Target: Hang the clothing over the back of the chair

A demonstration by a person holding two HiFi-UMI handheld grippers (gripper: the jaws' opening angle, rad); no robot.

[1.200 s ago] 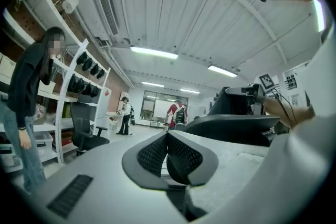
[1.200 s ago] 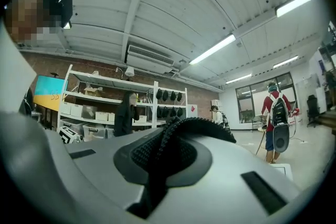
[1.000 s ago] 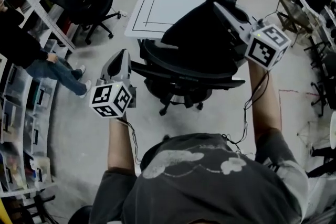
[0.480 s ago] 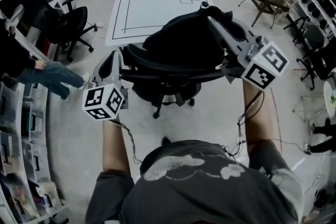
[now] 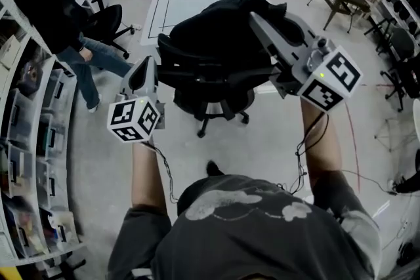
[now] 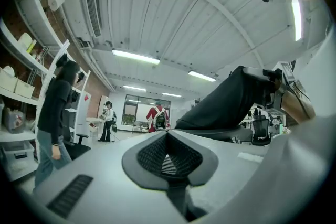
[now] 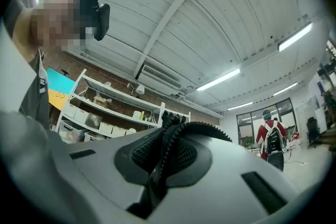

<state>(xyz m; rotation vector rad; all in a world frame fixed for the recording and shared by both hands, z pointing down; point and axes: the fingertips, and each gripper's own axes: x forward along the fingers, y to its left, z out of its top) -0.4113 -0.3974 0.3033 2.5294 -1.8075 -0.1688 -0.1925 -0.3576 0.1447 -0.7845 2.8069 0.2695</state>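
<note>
The right gripper [image 5: 253,16], upper right of centre in the head view, has its jaws clamped on the black clothing [image 5: 216,26]. In the right gripper view a zipped edge of the fabric [image 7: 167,139] is pinched between the pads. From that hold the clothing spreads in a dark heap over the top of the black office chair [image 5: 211,90] at the frame's upper middle. Black lies on black there, so I cannot tell just how far it drapes down the backrest.

The left gripper [image 5: 146,66] is off to the chair's left and clear of it, its jaws together with nothing between them.

Beyond the chair, at the top of the frame, is a white surface [image 5: 190,0] marked with black lines. A person [image 5: 65,33] stands by the shelving [image 5: 26,141] along the left edge.
</note>
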